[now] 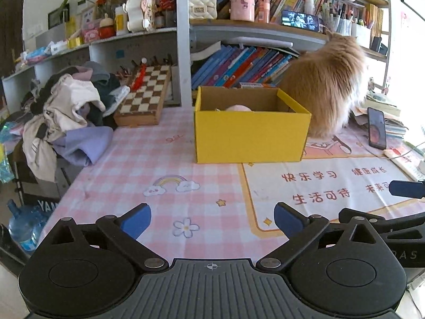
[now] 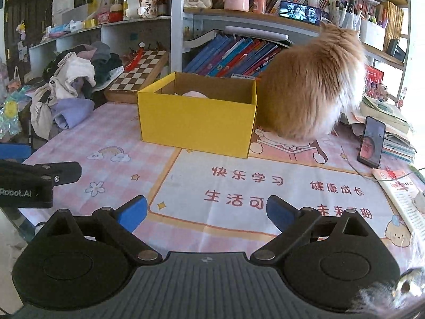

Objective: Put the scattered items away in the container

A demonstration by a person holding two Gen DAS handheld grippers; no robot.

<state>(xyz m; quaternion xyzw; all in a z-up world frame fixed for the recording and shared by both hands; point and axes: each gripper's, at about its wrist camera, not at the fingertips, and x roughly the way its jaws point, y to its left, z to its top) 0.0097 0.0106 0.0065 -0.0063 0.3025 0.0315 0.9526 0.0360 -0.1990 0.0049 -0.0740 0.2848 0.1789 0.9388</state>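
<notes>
A: Item one, the box?
B: Yellow, open-topped, brown inside, standing on the desk at 12 o'clock from the left claw. In the right view it sat at 11 o'clock from the right claw.

A: Contents?
B: One pale pink thing, only its rounded top showing over the near wall. What it was could not be told.

A: Claws?
B: Both stood wide apart, blue pads bare, nothing between them, each over the pink checked desk cover. The left was near a printed flower, the right over the white panel with red lettering. Neither touched the box. Part of the right claw showed at 3 o'clock in the left view; part of the left at 9 o'clock in the right view.

A: Other entries?
B: Cat, ginger, long-haired, sitting just beside the box at its 3 o'clock, back to the cameras. Phone, propped upright, screen lit, at 3 o'clock from the cat. Chessboard, at 10 o'clock from the box, near the desk's far edge. Clothes, heaped at 9 o'clock from the chessboard. Books, leaning in a row behind the box. Shelf above them, crowded with a white bag, a pink cup and a second lit phone.
</notes>
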